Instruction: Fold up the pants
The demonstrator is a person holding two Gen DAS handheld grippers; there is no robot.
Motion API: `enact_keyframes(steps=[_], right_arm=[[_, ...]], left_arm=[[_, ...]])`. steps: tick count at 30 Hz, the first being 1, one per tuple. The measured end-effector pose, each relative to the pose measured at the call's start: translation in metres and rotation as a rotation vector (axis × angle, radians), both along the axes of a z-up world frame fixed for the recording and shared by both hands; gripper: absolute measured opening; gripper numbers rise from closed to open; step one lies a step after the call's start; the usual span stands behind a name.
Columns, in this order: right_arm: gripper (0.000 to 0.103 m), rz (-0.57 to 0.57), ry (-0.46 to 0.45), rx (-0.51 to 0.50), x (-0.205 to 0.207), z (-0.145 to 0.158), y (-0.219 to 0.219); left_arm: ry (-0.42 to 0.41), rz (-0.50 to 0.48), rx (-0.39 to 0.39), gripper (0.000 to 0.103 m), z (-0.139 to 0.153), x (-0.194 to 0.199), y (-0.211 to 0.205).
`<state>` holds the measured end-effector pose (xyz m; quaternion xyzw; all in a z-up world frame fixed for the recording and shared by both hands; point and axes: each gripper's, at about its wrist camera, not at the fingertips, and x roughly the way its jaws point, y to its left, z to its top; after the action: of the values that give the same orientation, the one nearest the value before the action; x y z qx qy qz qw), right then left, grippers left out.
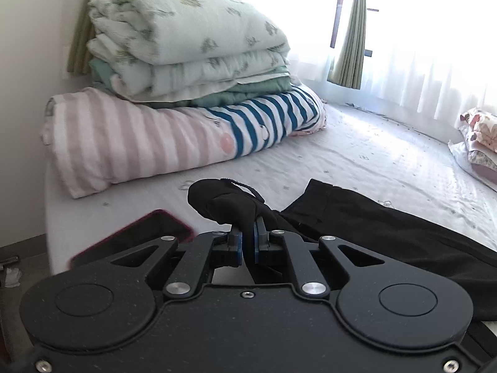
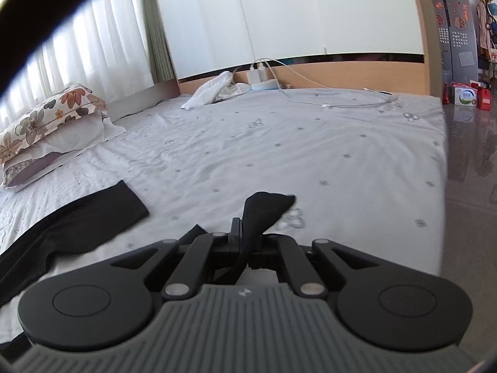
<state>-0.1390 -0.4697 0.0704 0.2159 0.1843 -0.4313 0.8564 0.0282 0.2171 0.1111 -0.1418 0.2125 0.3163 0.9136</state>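
The pants (image 1: 388,230) are lying black across the bed (image 1: 357,161), their lower part running out of frame behind the tools, so the full shape is hard to make out. The left claw (image 1: 247,242) is pinching a bunched fold lifted just above the bed. The right claw (image 2: 247,242) is gripping another bunch of fabric, hovering level over the bed near its edge.

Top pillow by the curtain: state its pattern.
Pillow: cream with orange and brown flowers, best seen in the right wrist view.
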Motion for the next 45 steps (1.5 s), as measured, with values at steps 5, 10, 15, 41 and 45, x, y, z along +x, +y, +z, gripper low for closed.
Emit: enact_keyframes(steps=[5,10,15,41,45], right_arm=[[0.005,0.008,0.035,0.05,-0.022,-0.017,-0.003],[0.008,0.023,0.113,0.135,-0.026,-0.033,-0.006],[0.065,0.02,0.114,0.139,-0.04,-0.017,-0.006],[0.084,0.283,0.097,0.528,0.219,0.066,0.006],[0.084,0.298,0.112,0.485,0.287,0.062,0.021]], left_arm=[[0.05,-0.009,0.017,0.008,-0.006,-0.042,0.003],[0.195,-0.036,0.034,0.013,-0.038,-0.048,0.001],[0.268,-0.041,0.099,0.04,-0.046,-0.056,-0.013],[0.224,-0.201,-0.299,0.085,0.047,0.14,0.001],[0.269,-0.137,-0.377,0.085,0.02,0.19,0.019]])
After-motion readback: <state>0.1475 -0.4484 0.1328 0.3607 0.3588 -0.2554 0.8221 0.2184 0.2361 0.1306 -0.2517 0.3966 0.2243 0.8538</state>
